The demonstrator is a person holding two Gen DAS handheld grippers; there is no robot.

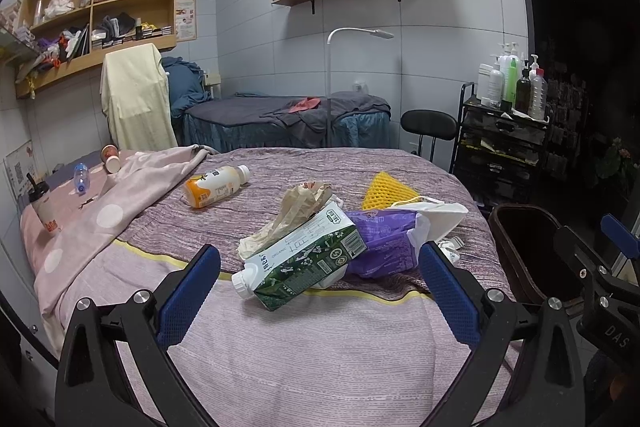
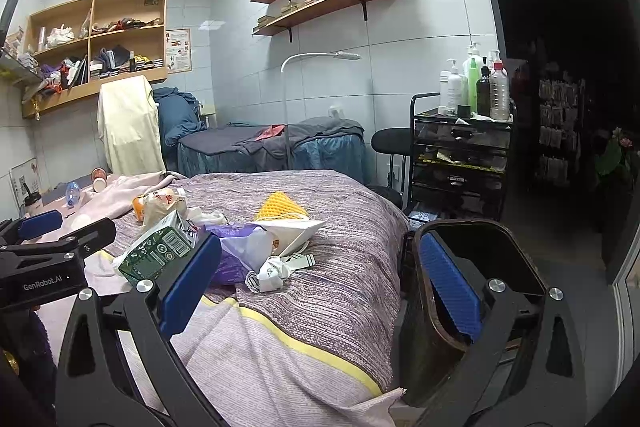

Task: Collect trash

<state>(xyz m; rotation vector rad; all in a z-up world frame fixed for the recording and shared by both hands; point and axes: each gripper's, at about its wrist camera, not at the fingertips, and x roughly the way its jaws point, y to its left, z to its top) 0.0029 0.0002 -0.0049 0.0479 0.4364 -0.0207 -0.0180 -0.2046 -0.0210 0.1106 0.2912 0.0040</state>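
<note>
- The green milk carton point(image 1: 308, 259) lies on its side on my bed cover point(image 1: 280, 355), long axis running diagonally, white cap toward me and to the left, its flat base away to the right.
- It leans against a purple plastic packet point(image 1: 384, 247); a crumpled paper bag point(image 1: 296, 211) sits just behind it, and a yellow foam net point(image 1: 386, 191) lies farther back.
- An orange drink bottle point(image 1: 214, 187) lies on its side farther left, cap pointing right.
- My left gripper point(image 1: 320, 291) hovers low over the cover, aimed at the carton, fingers spread wide, touching nothing and carrying nothing.
- My right gripper point(image 2: 320, 287) is level beside the bed's edge, likewise splayed wide and empty; its right finger sits in front of the dark trash bin point(image 2: 480, 239).
- A crumpled white wrapper point(image 2: 272, 271) lies between my right fingers, on the cover.
</note>
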